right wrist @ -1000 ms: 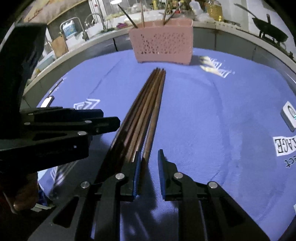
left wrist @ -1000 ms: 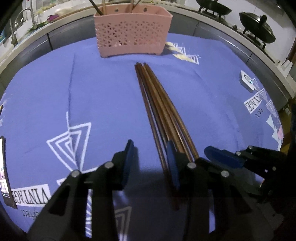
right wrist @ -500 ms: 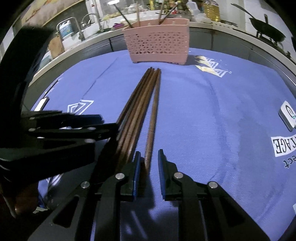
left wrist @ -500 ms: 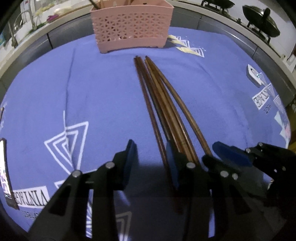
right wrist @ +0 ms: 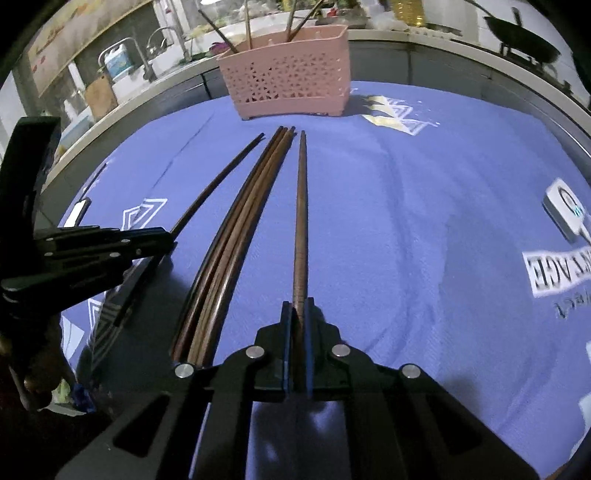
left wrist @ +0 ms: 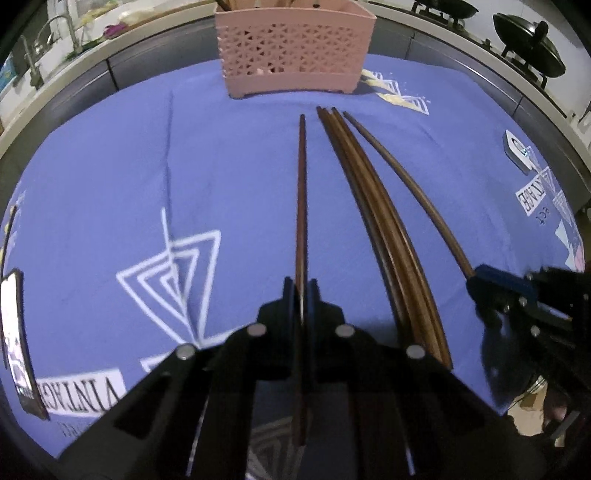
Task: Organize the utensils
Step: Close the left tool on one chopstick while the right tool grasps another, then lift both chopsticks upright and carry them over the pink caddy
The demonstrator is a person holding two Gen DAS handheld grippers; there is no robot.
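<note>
On my far left a phone [left wrist: 13, 343] lies at the edge of the blue tablecloth [left wrist: 110, 177]. My left gripper [left wrist: 301, 286] has just been closing and now has its fingers clamped on one brown chopstick [left wrist: 302, 192], which runs straight away from me along the fingers, its thin tip aimed at the pink basket [left wrist: 293, 46] at the far side of the table, its thick end passing back between the fingers. Right of it, apart from it, the loose bundle of chopsticks [left wrist: 373, 206] lies flat on the cloth, long axes also running toward the basket, tips close together near its foot. Further right, my right gripper [right wrist: 299, 308] has likewise just been closing and is pinched on a second single chopstick [right wrist: 301, 206]; in the right wrist view it points dead ahead toward the basket, separated from the bundle on its left. In the left wrist view that same stick curves off to the right gripper's blue fingertips [left wrist: 491, 282]. Several more chopsticks [right wrist: 247, 26] stand tilted inside the basket. On the far right a small white device [right wrist: 567, 210] rests on the cloth beside some printed lettering.
</note>
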